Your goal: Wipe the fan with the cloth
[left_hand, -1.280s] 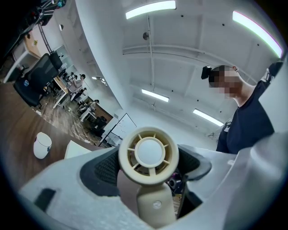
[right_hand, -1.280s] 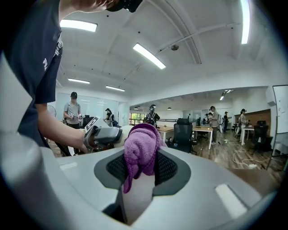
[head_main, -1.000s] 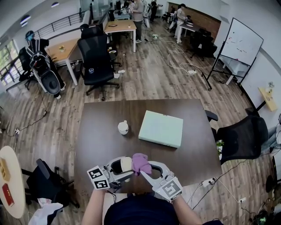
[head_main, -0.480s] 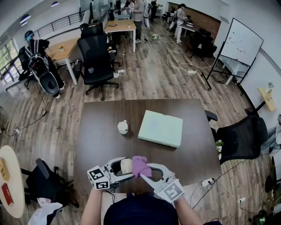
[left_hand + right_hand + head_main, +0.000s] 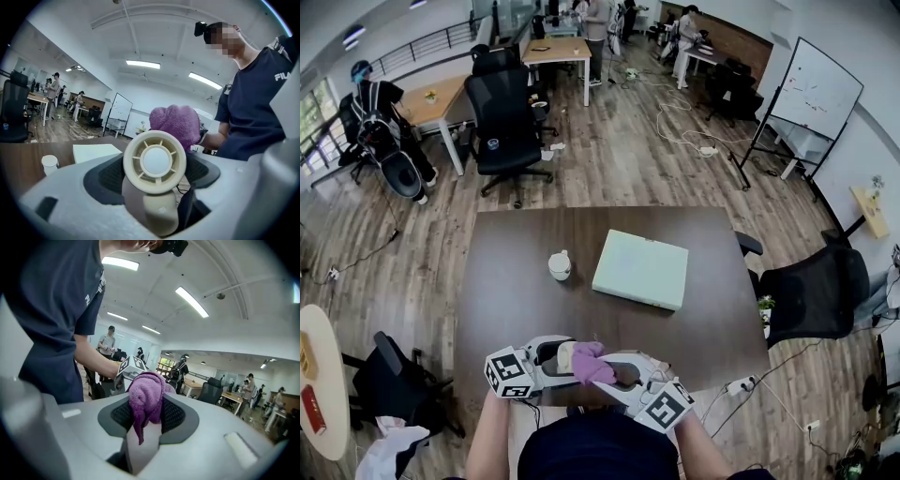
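L gripper (image 5: 154, 187): jaws wide, clamped on a small cream fan (image 5: 154, 161), pads on its handle/lower body; round grille faces back along the jaws toward that gripper's cam. R gripper (image 5: 146, 420): jaws pinched on a bunched purple cloth (image 5: 145, 394), one loose tail hanging down betw. the pads. Head view: both grippers low in frame, close to the person's torso, over the near edge of the dark brown table (image 5: 516, 281), tips meeting nose to nose. Fan is held off the tabletop, not resting on it. Cloth sits against the fan head, on the side away from the L gripper's cam, up & to the right in L gripper view; looks touching, exact contact spot hidden by the grille. Further back on the table: white cup (image 5: 560, 266) and a flat pale green box (image 5: 640, 271), just beside each other, well apart from the grippers.
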